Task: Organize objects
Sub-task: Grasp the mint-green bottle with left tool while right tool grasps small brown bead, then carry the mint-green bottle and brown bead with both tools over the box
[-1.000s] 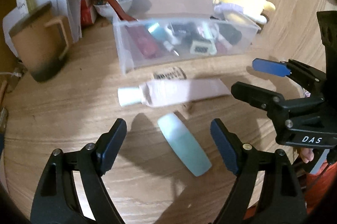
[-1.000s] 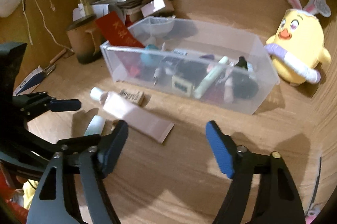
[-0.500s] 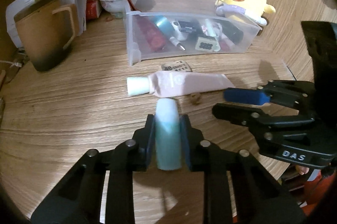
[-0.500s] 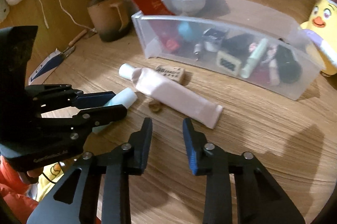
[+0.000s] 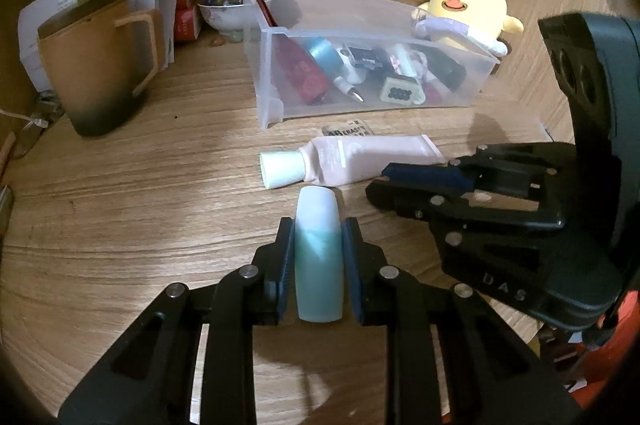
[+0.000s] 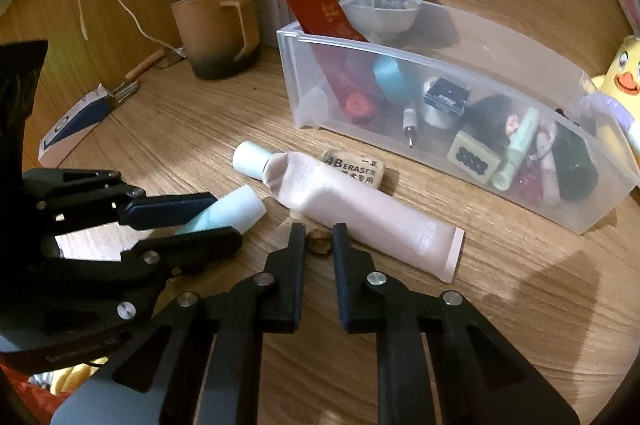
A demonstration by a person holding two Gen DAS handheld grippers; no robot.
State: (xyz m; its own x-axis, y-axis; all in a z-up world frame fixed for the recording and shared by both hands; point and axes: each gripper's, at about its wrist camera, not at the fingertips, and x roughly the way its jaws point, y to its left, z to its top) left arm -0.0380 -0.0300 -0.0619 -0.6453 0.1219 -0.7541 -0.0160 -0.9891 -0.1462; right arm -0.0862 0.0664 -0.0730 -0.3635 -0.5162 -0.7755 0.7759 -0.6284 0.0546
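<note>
Left wrist view shows the left gripper [image 5: 319, 257] fingers clamped on the pale teal rounded plastic bottle [image 5: 318, 257], long axis along the fingers, pointing toward the clear plastic organizer bin [image 5: 276, 105] ahead; the right gripper [image 6: 319, 245] fingers stand nearly closed, empty.

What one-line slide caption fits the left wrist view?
Left tool clamps a pale teal capsule-shaped bottle on the wooden desk, facing a pink squeeze tube.

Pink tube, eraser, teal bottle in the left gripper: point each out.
pink tube [image 6: 360, 209], right wrist view, mid body
eraser [image 6: 356, 167], right wrist view, printed top face
teal bottle [image 5: 319, 257], left wrist view, body between the left gripper [image 5: 319, 225] fingers
</note>
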